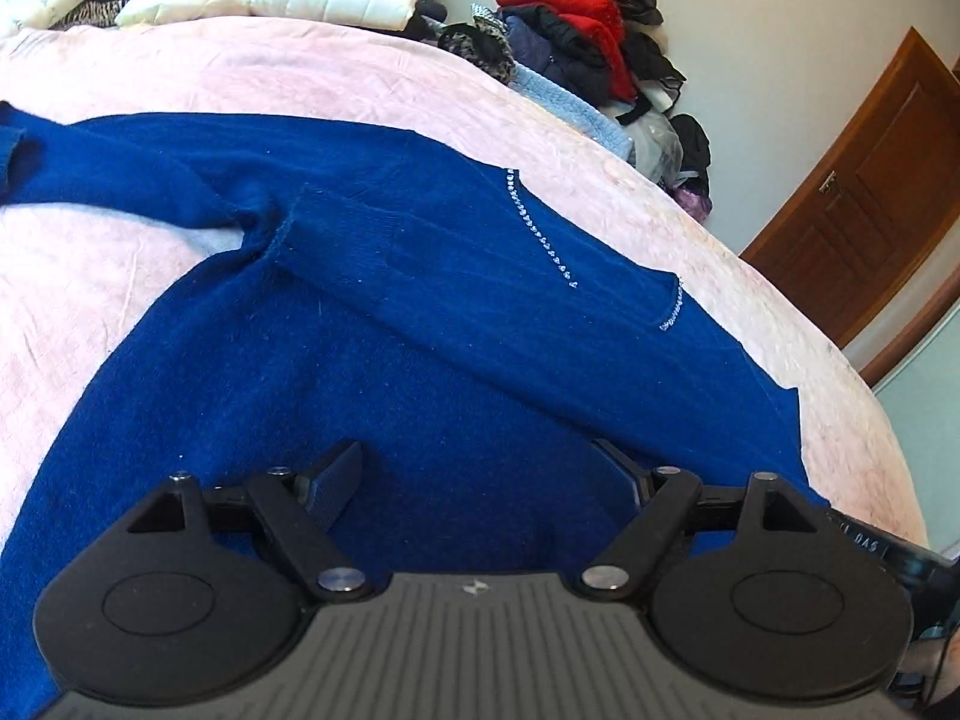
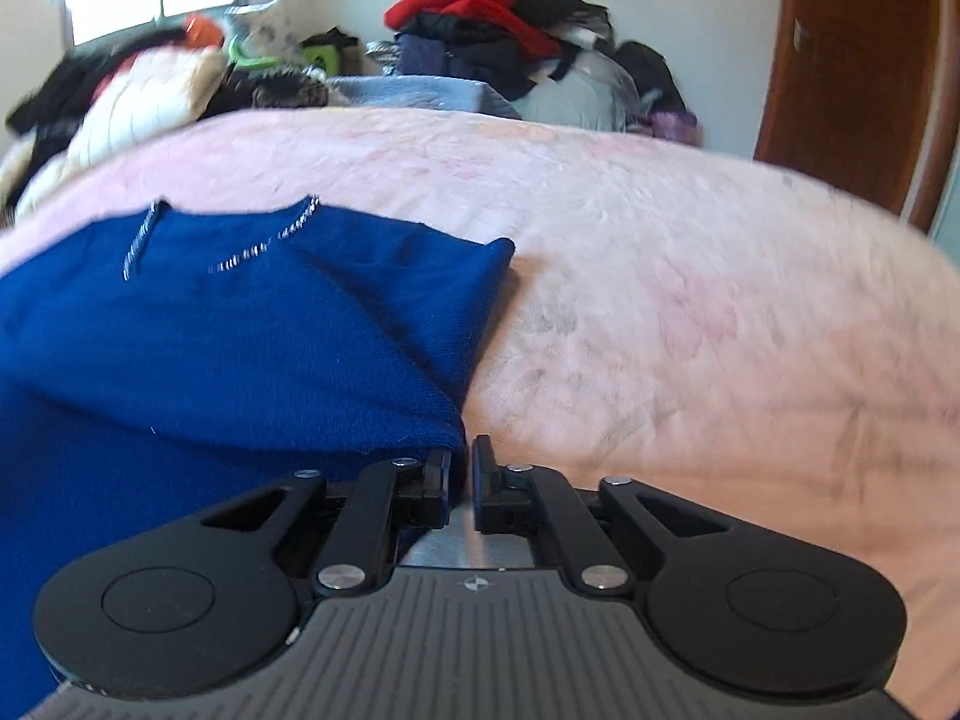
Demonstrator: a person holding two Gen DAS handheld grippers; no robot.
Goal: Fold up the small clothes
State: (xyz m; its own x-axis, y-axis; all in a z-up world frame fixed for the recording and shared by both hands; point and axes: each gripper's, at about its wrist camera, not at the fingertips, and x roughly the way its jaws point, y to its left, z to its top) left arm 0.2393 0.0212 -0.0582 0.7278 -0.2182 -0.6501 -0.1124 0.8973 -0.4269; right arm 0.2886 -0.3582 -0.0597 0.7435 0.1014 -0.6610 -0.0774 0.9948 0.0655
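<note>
Right wrist: narrow fingers [image 2: 462, 468] pinch blue sweater [image 2: 240, 330] edge; left fingers [image 1: 480, 474] wide above it.

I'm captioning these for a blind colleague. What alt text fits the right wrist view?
The right gripper, jaws nearly closed, pinches the folded edge of a dark blue sweater with a rhinestone-trimmed neckline, lying on a pink bedspread. Piled clothes and a wooden door stand behind.
</note>
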